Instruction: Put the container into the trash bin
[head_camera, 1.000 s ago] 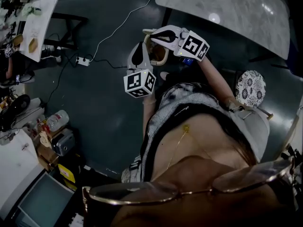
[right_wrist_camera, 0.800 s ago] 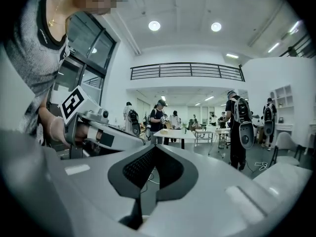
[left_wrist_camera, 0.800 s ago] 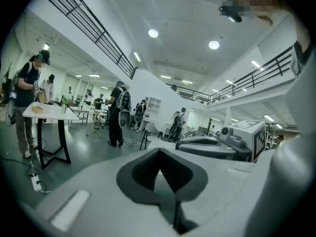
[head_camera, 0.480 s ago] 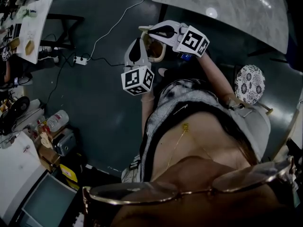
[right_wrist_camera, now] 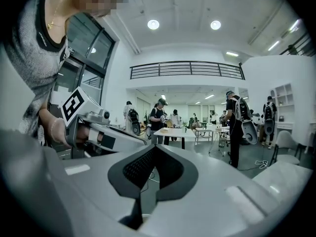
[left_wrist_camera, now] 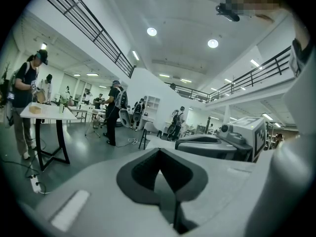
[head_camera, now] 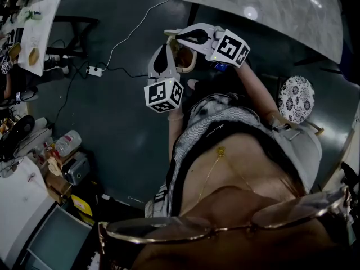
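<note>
In the head view I hold both grippers up in front of my chest, jaws pointing away from me. My left gripper (head_camera: pixel 164 52) and my right gripper (head_camera: pixel 179 35) sit close together, tips nearly meeting. Between them shows a beige round-rimmed thing (head_camera: pixel 188 63), mostly hidden; I cannot tell whether it is the container or a bin on the floor. The left gripper view has the left gripper (left_wrist_camera: pixel 160 157) shut on nothing, with the right gripper (left_wrist_camera: pixel 222 143) beside it. In the right gripper view the right gripper (right_wrist_camera: pixel 153 154) is likewise shut and empty, and the left gripper (right_wrist_camera: pixel 94 127) is at its left.
A marble-topped table (head_camera: pixel 264 7) stands ahead, and a round patterned stool (head_camera: pixel 297 101) at the right. A power strip (head_camera: pixel 94 71) and cable lie on the dark floor. Cluttered boxes and a bottle (head_camera: pixel 67 142) sit at the left. Several people stand at tables (right_wrist_camera: pixel 173 131) in the hall.
Both grippers have shifted slightly up and left in the head view, together with the table edge. Their jaws stay as they were.
</note>
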Demonstrator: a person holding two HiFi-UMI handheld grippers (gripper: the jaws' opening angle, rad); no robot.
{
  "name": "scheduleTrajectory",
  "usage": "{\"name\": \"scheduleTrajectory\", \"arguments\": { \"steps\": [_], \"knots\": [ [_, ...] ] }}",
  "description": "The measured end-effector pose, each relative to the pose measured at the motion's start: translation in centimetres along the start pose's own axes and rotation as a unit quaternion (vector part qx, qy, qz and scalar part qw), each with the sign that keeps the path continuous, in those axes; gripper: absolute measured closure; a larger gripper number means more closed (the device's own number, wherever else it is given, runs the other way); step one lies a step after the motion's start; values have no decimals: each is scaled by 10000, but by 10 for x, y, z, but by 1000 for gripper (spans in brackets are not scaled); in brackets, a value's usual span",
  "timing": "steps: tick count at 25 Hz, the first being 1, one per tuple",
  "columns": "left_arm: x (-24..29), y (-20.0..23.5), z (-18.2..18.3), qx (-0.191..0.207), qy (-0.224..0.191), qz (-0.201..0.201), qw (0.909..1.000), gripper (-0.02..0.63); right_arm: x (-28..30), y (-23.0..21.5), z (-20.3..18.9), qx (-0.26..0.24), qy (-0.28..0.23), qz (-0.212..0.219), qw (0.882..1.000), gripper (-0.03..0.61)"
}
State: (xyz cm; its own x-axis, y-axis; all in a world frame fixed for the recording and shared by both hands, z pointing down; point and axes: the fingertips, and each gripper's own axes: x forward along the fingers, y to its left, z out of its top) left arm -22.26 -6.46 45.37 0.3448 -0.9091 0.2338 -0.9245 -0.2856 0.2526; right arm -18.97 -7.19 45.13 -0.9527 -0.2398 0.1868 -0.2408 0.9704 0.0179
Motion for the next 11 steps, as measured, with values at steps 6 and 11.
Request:
{"name": "scheduleTrajectory", "arguments": {
  "steps": [6, 11],
  "knots": [
    [3, 0, 0, -9, 11, -33, 10000, 614, 2, -1, -2, -1, 43, 16, 10000, 555],
    [7, 6, 2, -17, 36, -44, 10000, 614, 8, -5, 0, 16, 63, 28, 10000, 555]
  ]
}}
